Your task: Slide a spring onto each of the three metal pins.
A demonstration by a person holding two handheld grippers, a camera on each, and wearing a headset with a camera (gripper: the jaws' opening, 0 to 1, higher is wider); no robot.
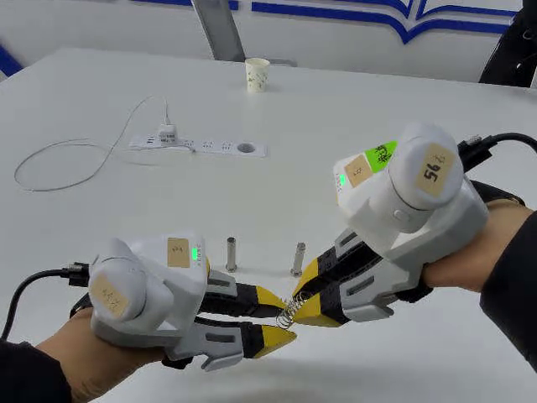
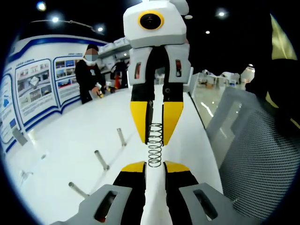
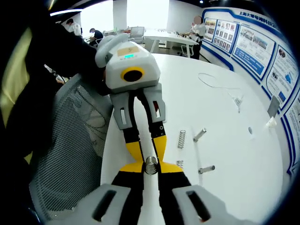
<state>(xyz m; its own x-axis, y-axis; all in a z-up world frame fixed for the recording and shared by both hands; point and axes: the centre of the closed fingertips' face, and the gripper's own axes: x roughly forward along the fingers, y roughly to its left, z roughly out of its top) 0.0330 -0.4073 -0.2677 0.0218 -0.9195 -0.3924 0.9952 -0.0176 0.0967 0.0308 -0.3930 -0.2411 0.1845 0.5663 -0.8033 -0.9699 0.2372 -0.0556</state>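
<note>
Left hand-held gripper (image 1: 285, 321) and right hand-held gripper (image 1: 299, 300) are both clamped on one small coiled steel spring (image 1: 289, 311) — it hangs at 6 o'clock of a short silver metal pin (image 1: 298, 259) on the white counter (image 1: 352, 117). I'd release one side, then line the bore up before lowering.

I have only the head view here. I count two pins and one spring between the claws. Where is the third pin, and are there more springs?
Observer: The left gripper view shows three pins in one row.
Operator: Is any pin loaded?
Observer: No, all three are bare there.
Operator: And more springs?
Observer: The right gripper view shows a loose spring on the table, beside two pins.
</note>
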